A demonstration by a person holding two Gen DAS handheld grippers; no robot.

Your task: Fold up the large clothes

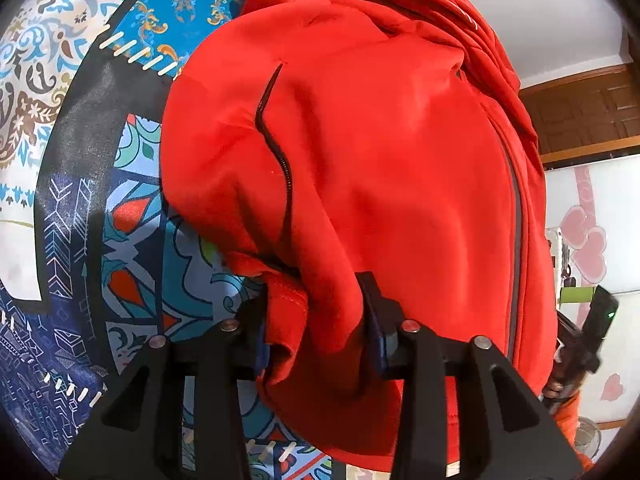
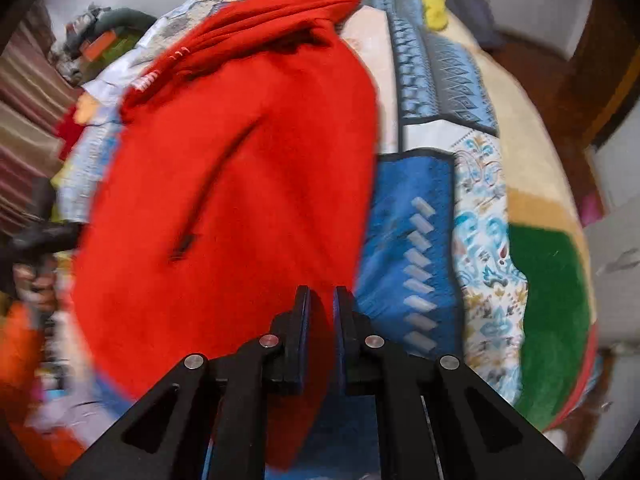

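Observation:
A large red zip jacket (image 1: 360,160) hangs in the air above a patterned blue bedspread (image 1: 100,240). My left gripper (image 1: 316,300) is shut on a bunched hem of the jacket, with red cloth filling the gap between its fingers. In the right wrist view the jacket (image 2: 240,180) is blurred and drapes down over the bed. My right gripper (image 2: 320,304) is shut on a thin edge of the jacket. A black pocket zip (image 1: 276,140) runs down the front. The other gripper (image 1: 592,328) shows at the right edge of the left wrist view.
The patterned bedspread (image 2: 420,220) covers the bed. A green and cream blanket (image 2: 552,288) lies at its right side. Clothes and a pile of things (image 2: 96,44) lie at the far left. A wooden cabinet (image 1: 580,112) and a white wall with pink hearts (image 1: 588,240) stand behind.

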